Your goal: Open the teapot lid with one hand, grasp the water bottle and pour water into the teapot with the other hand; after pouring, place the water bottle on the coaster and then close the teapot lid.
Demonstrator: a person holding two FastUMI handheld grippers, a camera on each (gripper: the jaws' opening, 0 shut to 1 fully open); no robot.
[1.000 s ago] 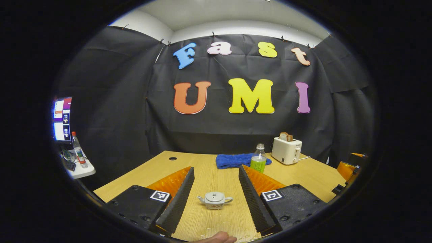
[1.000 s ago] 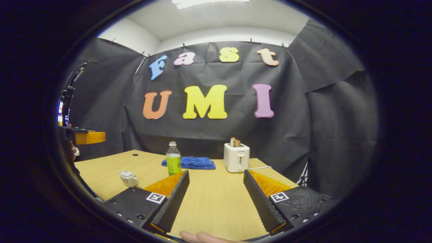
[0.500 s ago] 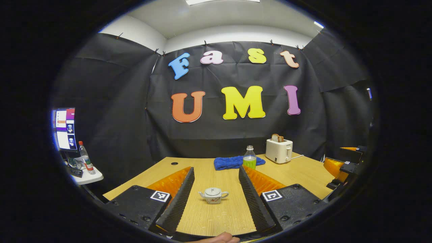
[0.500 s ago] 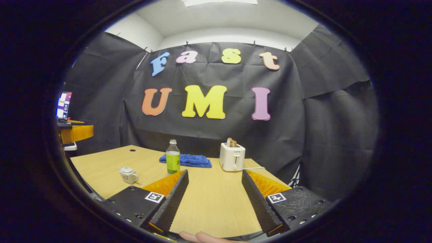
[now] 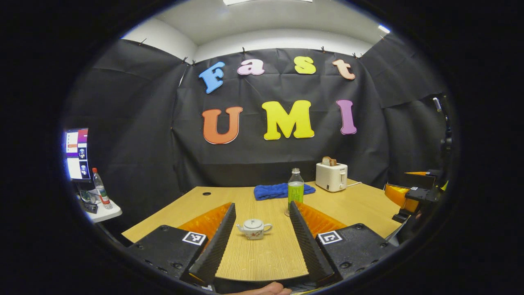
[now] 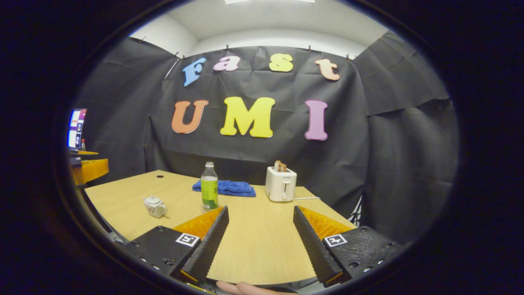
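We hold both grippers back at the near edge of the table (image 6: 254,241), each with its fingers spread wide and nothing between them. The left gripper (image 5: 262,241) faces the teapot (image 5: 254,228), which stands near the front of the table with its lid (image 5: 254,223) seated. The right gripper (image 6: 259,241) faces bare tabletop; from it we see the teapot (image 6: 155,206) off to its left and the bottle (image 6: 209,187) standing upright farther back.

We judge the teapot small, rigid and breakable, probably ceramic, with a smooth glazed finish. We take the lid by its top knob, pinching lightly and lifting straight up, since a glazed knob can slip.

The bottle (image 5: 295,191) appears to be thin clear plastic, so it gives under pressure. We grip it at mid-body, on the label band, firmly enough to tilt without crushing. Whether it is capped, we cannot tell.

The bottle holds green-yellow liquid to roughly two thirds. The teapot's contents are hidden. The coaster may be the faint disc under the bottle; we cannot confirm.
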